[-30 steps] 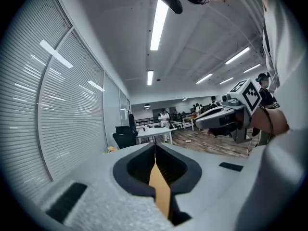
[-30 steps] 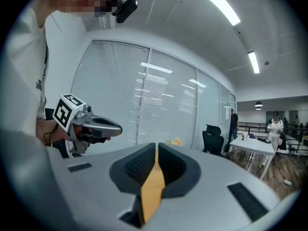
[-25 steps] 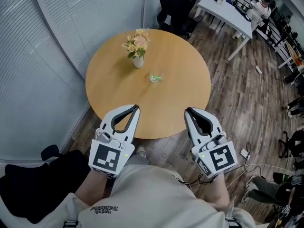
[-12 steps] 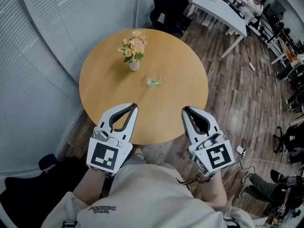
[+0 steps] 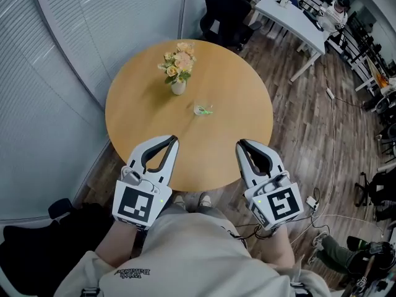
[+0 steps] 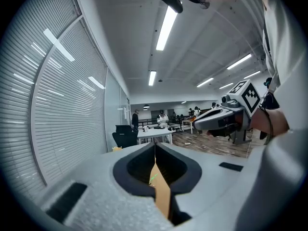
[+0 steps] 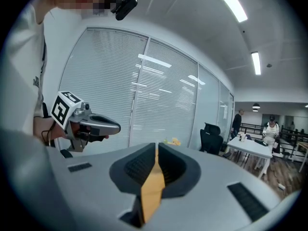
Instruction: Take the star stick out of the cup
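Nearest to us, the left tongs (image 5: 176,140) and the right tongs (image 5: 240,143) are held side by side over the near edge of the round worktop (image 5: 142,125), tips pointing away from the person. Both are clenched. In each gripper view the two jaws meet along a thin seam with nothing between them, and only a sliver of wood-coloured worktop shows through the gap behind. We rate both tongs as empty.

Further out, near the middle of the worktop, sits the cup (image 5: 199,109), small and clear, with the green star stick (image 5: 205,111) at it. At this size we cannot confirm whether the stick stands upright or leans on the rim, but it appears to be in the cup. The cup is well apart from both tongs, roughly between their lines of aim. Beyond it, toward the far left of the worktop, stands a flower vase (image 5: 178,87).

Task status: no step is done. Remaining steps: bring one pair of tongs to the cup, release its jaws, grasp the stick, and lift it clear. The other pair may need to steady the light cup.
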The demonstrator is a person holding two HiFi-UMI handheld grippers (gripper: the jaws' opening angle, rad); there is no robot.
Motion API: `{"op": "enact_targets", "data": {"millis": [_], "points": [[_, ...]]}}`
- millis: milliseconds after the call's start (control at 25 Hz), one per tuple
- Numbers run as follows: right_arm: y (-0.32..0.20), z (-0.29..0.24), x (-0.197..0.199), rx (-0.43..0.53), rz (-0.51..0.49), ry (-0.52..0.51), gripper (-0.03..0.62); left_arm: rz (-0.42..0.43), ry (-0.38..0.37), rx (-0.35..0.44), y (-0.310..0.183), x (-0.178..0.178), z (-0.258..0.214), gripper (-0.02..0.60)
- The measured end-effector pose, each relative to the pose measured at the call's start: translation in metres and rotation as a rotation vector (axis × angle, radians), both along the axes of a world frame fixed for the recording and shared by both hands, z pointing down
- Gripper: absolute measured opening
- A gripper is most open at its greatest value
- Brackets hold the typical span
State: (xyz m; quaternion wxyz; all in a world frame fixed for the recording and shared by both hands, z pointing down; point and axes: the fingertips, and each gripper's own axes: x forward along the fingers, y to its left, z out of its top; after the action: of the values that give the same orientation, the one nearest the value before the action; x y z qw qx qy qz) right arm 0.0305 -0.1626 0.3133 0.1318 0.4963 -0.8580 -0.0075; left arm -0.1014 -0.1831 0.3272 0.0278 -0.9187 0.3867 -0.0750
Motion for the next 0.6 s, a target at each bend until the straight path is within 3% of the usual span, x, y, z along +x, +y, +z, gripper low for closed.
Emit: {"op": "enact_targets", "data": {"millis": [600], "points": [[-0.016,0.002,0.028,0.024,-0.039,0.007,0.04,-0.052,-0.027,0.0,-0.008,0.024,-0.002,0.023]]}}
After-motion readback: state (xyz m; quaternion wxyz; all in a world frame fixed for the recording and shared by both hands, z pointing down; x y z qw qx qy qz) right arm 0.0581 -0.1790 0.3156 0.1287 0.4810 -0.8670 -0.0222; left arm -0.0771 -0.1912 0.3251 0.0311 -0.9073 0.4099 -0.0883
